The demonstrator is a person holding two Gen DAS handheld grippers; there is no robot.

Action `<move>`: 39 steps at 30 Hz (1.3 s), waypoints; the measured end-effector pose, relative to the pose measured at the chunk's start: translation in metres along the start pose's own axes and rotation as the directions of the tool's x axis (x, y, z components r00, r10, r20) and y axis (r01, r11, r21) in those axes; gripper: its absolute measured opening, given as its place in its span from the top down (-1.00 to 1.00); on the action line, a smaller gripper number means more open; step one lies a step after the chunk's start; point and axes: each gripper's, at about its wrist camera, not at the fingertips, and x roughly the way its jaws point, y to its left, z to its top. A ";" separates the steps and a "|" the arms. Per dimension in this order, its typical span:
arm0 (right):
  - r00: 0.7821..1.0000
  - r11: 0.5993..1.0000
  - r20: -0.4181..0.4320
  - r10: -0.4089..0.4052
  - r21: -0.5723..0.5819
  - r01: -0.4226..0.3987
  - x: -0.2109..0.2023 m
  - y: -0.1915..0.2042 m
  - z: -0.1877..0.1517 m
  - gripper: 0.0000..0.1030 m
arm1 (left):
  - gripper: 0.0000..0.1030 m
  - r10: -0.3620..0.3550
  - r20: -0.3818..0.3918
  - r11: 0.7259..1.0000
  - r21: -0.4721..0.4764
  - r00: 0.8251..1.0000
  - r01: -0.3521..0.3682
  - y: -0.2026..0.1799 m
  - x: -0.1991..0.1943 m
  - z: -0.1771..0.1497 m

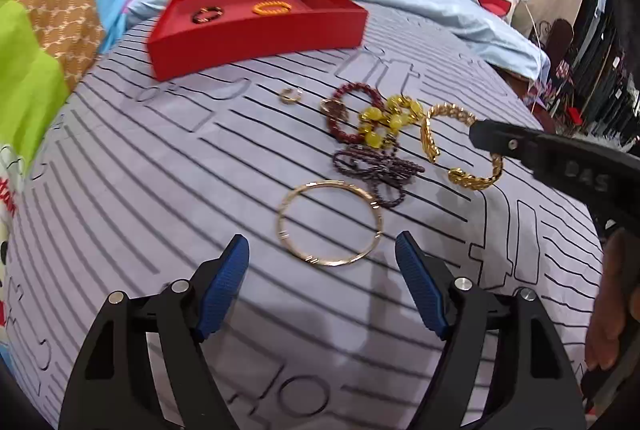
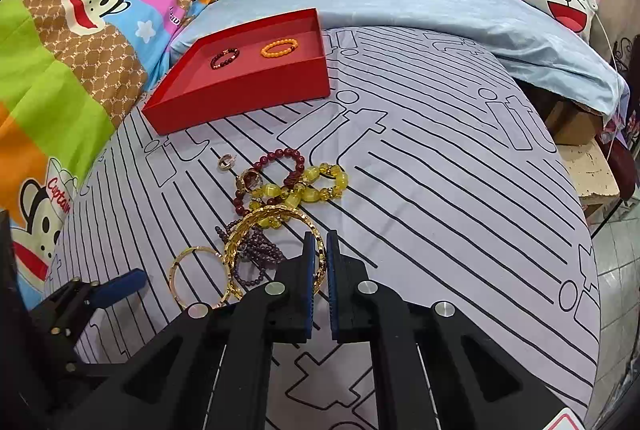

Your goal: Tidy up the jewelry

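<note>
Left wrist view, items as I log them from my station:

1. My left gripper [image 1: 322, 250]: blue pads spread wide, holding nothing, poised over the striped bedsheet [image 1: 160, 189] just short of the thin gold bangle [image 1: 330, 224].
2. Thin gold bangle: lying flat on the sheet, nearest piece to the left fingers, not touched by them.
3. Dark purple bead strand [image 1: 376, 169]: heaped just beyond the bangle, its loop meeting the bangle's far rim.
4. Yellow bead bracelet [image 1: 386, 119] and dark red bead bracelet [image 1: 344, 117]: overlapping each other behind the purple strand.
5. Small ring [image 1: 290, 95]: alone on the sheet, left of the red beads, between the pile and the tray.
6. Red tray [image 1: 256, 37]: at the far side of the sheet, well apart from the pile; it contains a dark bead bracelet [image 1: 207, 15] and an orange bead bracelet [image 1: 272, 7], side by side, apart.
7. Twisted gold bangle [image 1: 430, 137]: right of the pile, tilted up off the sheet.

Right wrist view:

8. My right gripper [image 2: 320, 250]: fingers nearly together, pinching the near rim of the twisted gold bangle [image 2: 276, 218], whose far side rests over the yellow beads.
</note>
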 end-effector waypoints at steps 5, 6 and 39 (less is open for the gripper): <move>1.000 1.000 -0.006 0.003 0.019 -0.003 0.000 -0.008 -0.001 0.89 | -0.40 0.050 -0.005 0.998 0.027 0.999 -0.050 -0.013 0.015 0.006; 1.000 1.000 -0.008 0.006 0.023 -0.006 0.000 -0.009 -0.001 0.89 | -0.40 0.064 -0.003 0.998 0.030 0.998 -0.063 -0.014 0.017 0.007; 0.997 0.997 0.023 0.080 -0.009 -0.079 -0.012 0.011 0.013 0.89 | -0.15 0.080 0.057 0.991 -0.110 0.995 -0.074 0.031 -0.026 0.031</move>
